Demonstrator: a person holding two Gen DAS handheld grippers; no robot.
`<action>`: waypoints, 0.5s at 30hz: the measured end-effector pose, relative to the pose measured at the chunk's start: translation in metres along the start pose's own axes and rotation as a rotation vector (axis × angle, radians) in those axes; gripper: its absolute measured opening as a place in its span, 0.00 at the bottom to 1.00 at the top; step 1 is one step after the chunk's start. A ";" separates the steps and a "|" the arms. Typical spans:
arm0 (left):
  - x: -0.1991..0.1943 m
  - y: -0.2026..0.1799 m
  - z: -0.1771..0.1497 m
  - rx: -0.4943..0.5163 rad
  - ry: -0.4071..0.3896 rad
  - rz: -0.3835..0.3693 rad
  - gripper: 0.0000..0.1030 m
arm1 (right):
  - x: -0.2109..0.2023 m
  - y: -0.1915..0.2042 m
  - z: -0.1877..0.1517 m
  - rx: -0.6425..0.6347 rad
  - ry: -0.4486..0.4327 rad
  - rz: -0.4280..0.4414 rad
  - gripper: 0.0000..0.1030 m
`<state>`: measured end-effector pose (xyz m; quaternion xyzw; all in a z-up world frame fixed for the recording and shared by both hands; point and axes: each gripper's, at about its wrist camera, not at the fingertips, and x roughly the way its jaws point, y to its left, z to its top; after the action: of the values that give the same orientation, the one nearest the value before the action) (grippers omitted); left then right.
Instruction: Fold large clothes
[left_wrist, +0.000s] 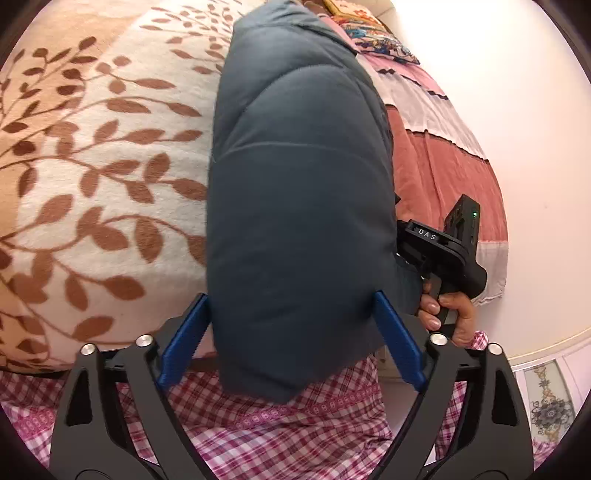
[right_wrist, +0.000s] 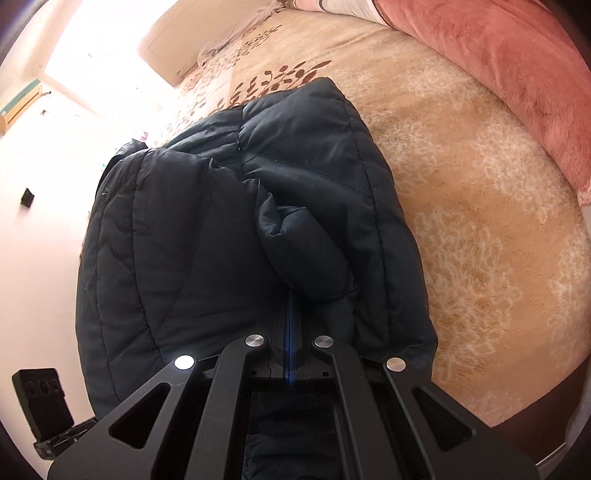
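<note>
A dark blue quilted jacket (left_wrist: 295, 184) lies folded into a long bundle on the bed. My left gripper (left_wrist: 291, 295) stands wide open around the bundle's near end, and its blue fingers (left_wrist: 184, 332) flank the fabric on both sides. In the right wrist view the jacket (right_wrist: 221, 221) fills the middle, with a crumpled fold bunched at the tips. My right gripper (right_wrist: 291, 299) is shut on that fold, its tips hidden under the cloth. In the left wrist view the right gripper (left_wrist: 443, 251) sits at the bundle's right edge, held by a hand (left_wrist: 450, 310).
A cream blanket with brown leaves (left_wrist: 92, 166) covers the bed under the jacket. A pink blanket (left_wrist: 436, 166) lies along the far side by the wall. The person's pink checked garment (left_wrist: 277, 424) is close below my left gripper. A black device (right_wrist: 40, 398) shows at lower left.
</note>
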<state>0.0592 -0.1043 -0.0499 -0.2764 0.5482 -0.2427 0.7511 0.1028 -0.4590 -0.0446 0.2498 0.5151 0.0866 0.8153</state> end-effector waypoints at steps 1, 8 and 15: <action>0.004 -0.003 0.001 0.005 0.004 0.006 0.87 | 0.001 -0.001 0.000 0.001 -0.001 0.002 0.00; 0.005 -0.018 0.001 0.096 -0.030 0.142 0.68 | -0.001 -0.001 -0.001 0.009 -0.015 0.003 0.00; 0.005 -0.032 -0.003 0.158 -0.067 0.267 0.61 | -0.035 0.009 -0.007 0.014 -0.072 -0.022 0.00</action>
<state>0.0562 -0.1311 -0.0322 -0.1493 0.5337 -0.1738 0.8140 0.0817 -0.4633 -0.0145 0.2529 0.4889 0.0649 0.8323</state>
